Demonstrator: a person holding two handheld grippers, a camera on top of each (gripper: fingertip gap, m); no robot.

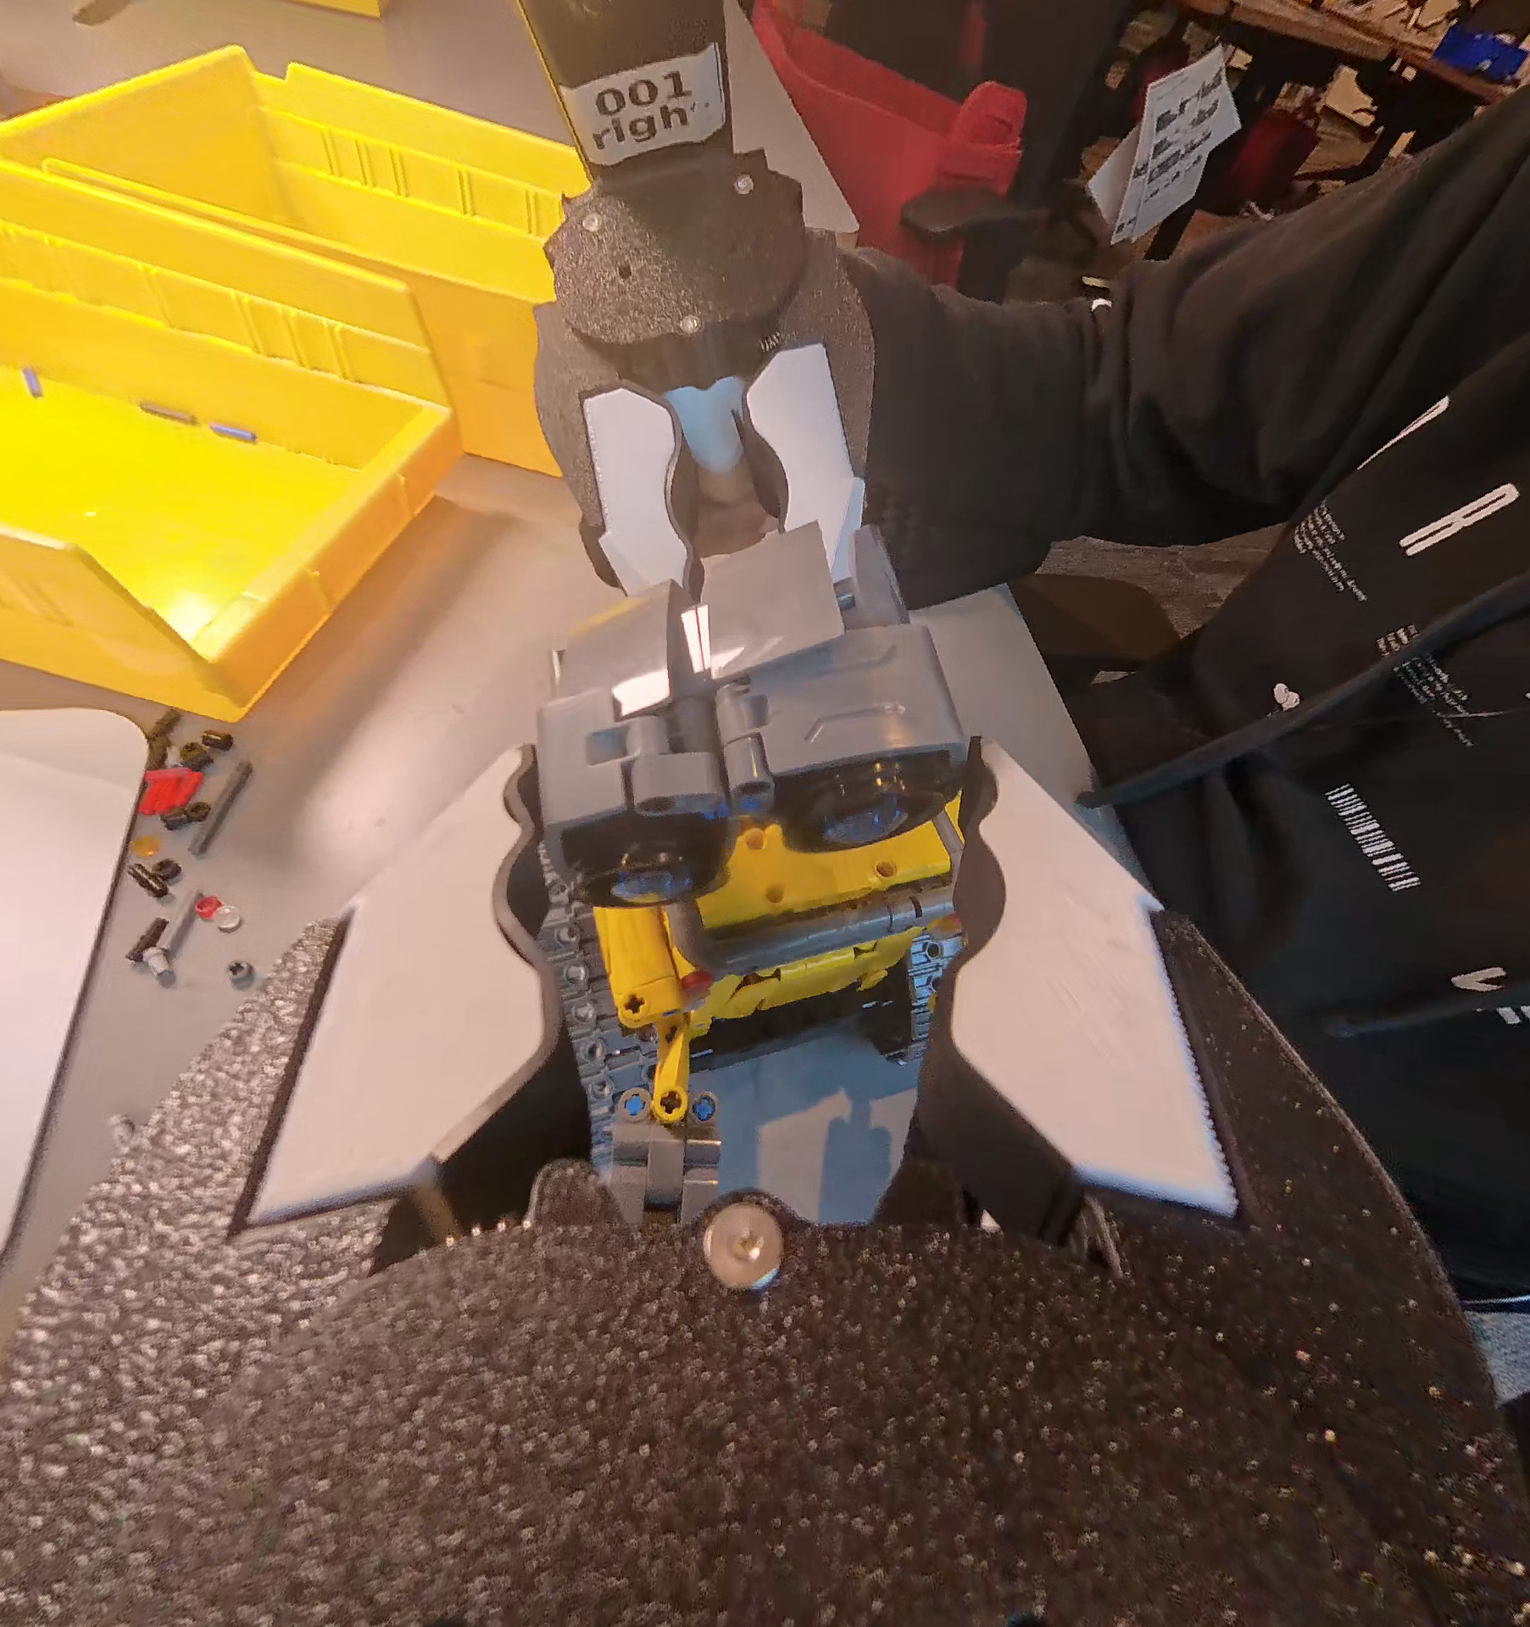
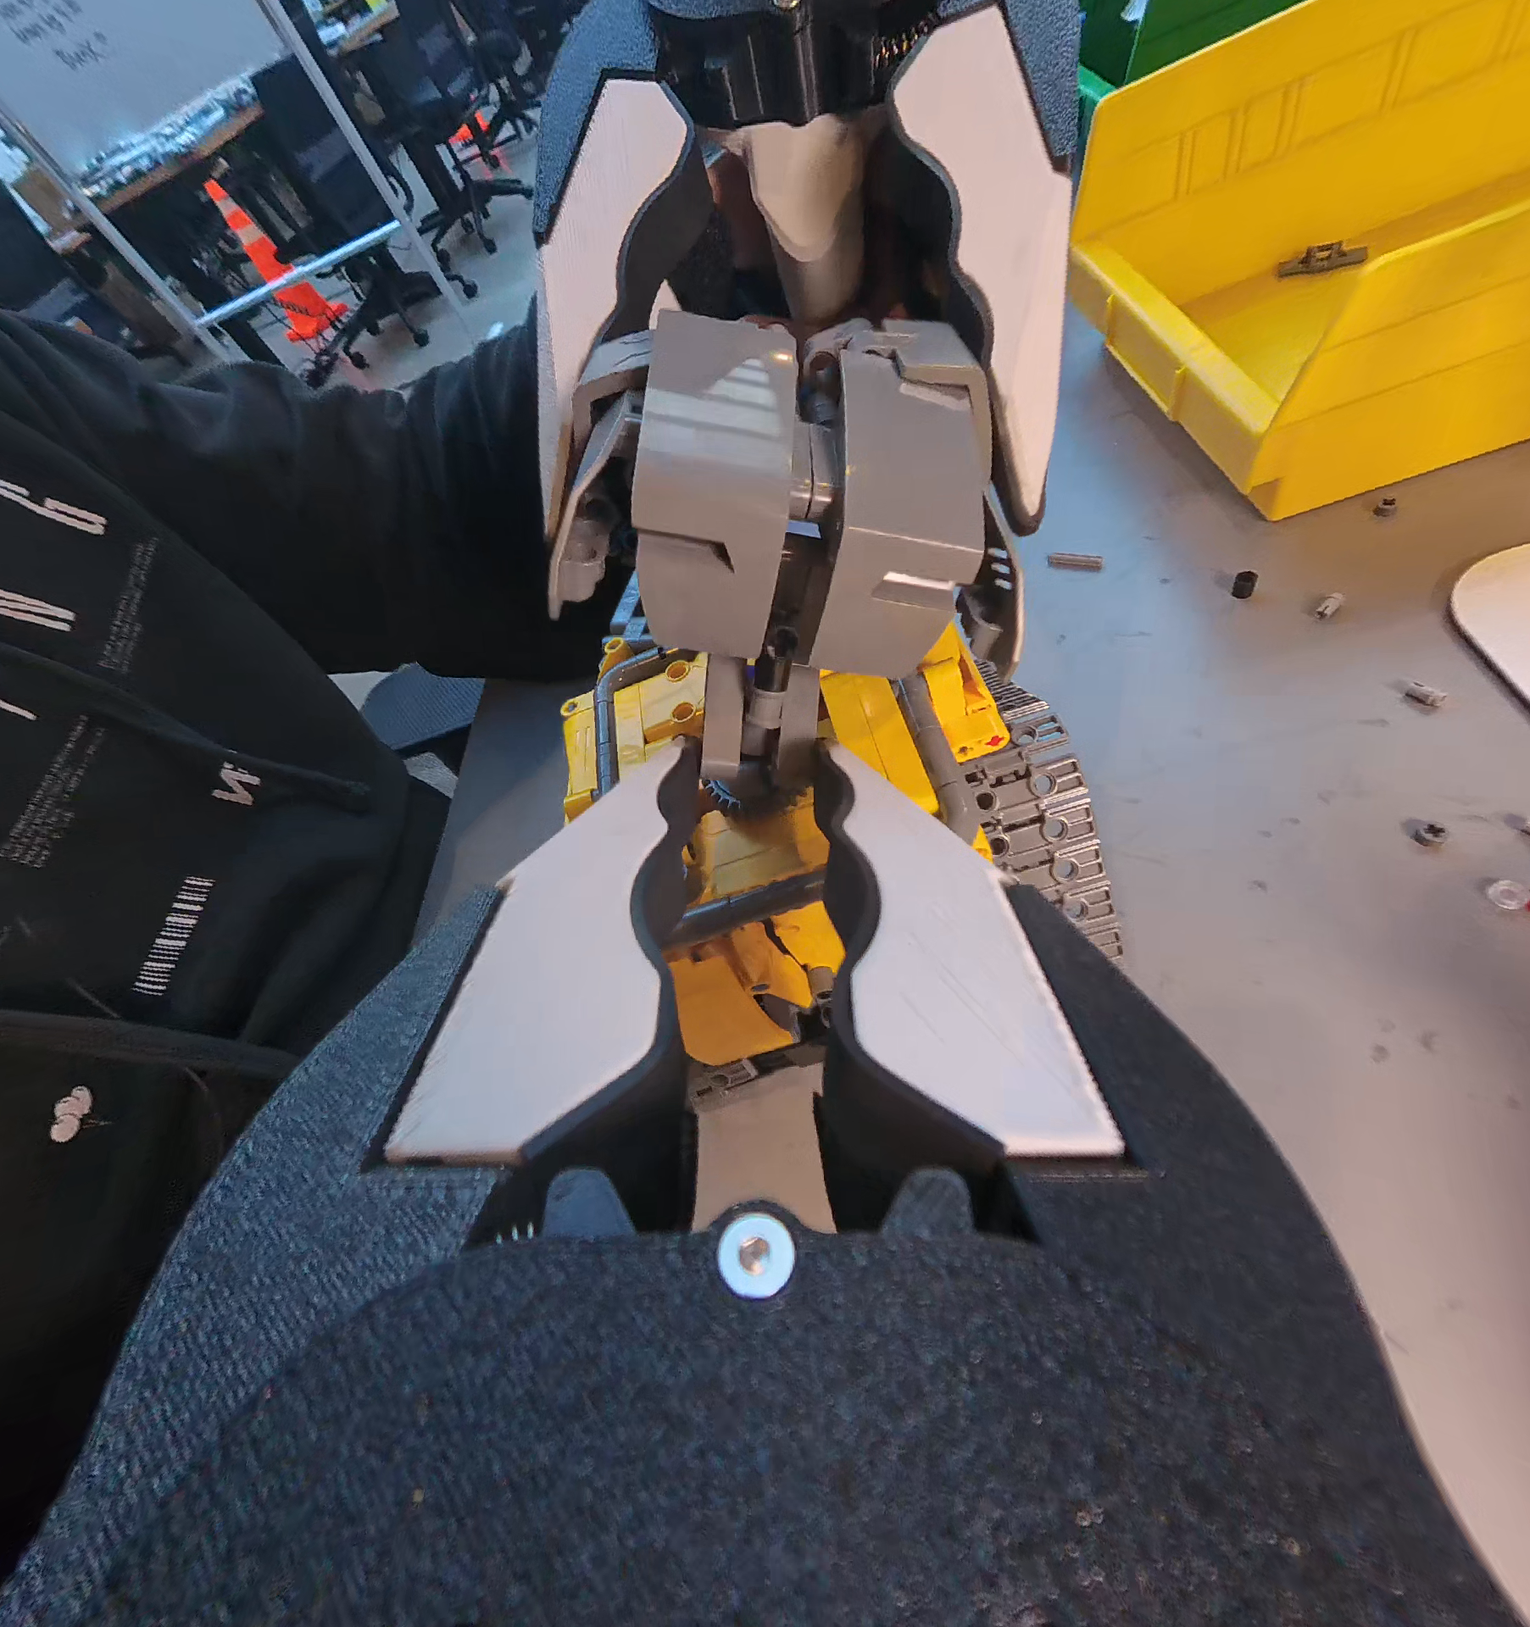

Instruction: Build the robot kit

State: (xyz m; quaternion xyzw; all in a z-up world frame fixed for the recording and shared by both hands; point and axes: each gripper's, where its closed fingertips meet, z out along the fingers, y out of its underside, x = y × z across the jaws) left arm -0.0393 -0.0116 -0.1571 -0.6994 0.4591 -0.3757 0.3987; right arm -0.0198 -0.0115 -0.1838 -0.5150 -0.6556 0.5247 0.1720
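Brick robot (image 1: 770, 889) upright on table (image 1: 373, 775), view centre. Left gripper (image 1: 748, 845) spread wide, fingers flank body at 9 and 3, contact unclear; likely bracing. Right gripper (image 2: 754, 775) nearly closed around neck joint; true grip cannot tell. Head (image 2: 805, 493) at 12. Loose parts (image 1: 184, 845) at 9, yellow bins (image 1: 215, 352) at 10, person's sleeve (image 1: 1184, 370) at 2.

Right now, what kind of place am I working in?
Probably a workshop or lab with office space: yellow parts bins on a grey table, loose building-toy pieces beside a brick-built robot model, and desks, office chairs and an orange cone behind.
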